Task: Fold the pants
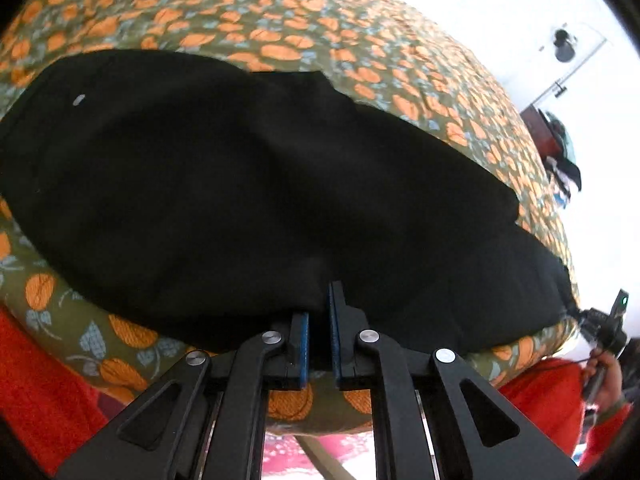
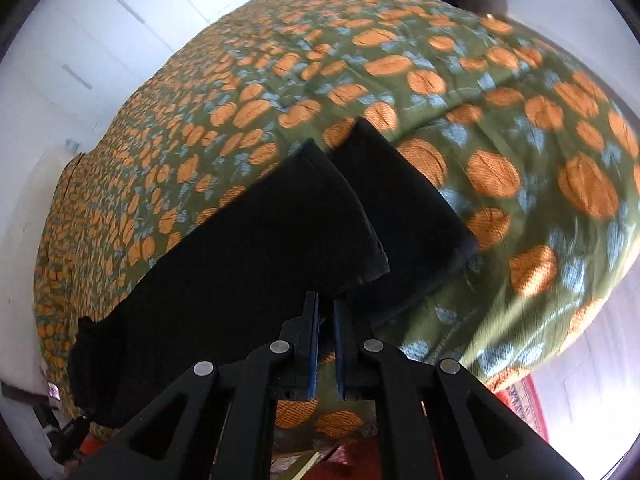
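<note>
One black pants (image 1: 240, 184) on bed (image 1: 304, 40), two leg ends side by side. My left gripper (image 1: 319, 320) clenched on pants edge; right gripper (image 2: 326, 320) clenched at pants edge, grasp unclear. Free bedspread beyond.

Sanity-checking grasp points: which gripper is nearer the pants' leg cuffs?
Right. The right gripper sits at the black pants' near edge just short of the leg cuffs; the left gripper is at that edge farther along, toward the waist button.

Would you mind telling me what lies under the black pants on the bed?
The black pants lie on a green bedspread printed with orange fruit, which shows all around them. Whatever is directly beneath the fabric is covered and cannot be seen.
</note>
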`<state>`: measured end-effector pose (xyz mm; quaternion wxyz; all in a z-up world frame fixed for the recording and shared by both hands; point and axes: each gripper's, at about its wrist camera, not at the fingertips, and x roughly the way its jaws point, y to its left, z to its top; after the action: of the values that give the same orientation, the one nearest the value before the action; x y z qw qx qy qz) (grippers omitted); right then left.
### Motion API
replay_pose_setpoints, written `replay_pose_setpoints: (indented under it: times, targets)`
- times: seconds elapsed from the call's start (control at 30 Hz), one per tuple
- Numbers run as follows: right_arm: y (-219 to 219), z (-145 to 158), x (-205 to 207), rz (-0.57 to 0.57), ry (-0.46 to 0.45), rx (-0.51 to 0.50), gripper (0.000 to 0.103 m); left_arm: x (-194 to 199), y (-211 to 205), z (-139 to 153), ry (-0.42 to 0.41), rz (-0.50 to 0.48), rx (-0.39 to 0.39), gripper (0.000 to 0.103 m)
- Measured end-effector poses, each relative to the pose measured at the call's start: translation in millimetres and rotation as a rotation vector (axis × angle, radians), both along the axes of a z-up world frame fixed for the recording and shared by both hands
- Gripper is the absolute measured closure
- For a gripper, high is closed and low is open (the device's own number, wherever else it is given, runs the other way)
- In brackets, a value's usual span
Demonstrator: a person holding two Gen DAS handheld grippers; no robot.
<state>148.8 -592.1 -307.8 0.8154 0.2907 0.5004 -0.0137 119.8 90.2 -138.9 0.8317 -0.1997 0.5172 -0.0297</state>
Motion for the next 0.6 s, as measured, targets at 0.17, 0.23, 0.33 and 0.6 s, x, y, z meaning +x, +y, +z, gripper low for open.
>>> replay_pose_setpoints:
  times: [0.17, 0.23, 0.33, 0.6]
  targets:
    - [-4, -1, -4, -0.002, 0.015, -0.009, 0.096, 0, 2, -9, 0.002, 0.010, -0.015, 0.096]
    - [-2, 5, -6, 0.002, 0.005, -0.030, 0.096, 0, -3, -11, -0.002, -0.001, -0.001, 0.095]
    - [-2, 12, -9, -0.010, -0.007, -0.090, 0.096, 2, -12, -11, 0.000, -0.029, 0.017, 0.095]
    - [-31, 11, -28, -0.179, 0.020, -0.108, 0.098, 6, -16, -16, 0.020, -0.044, 0.032, 0.095]
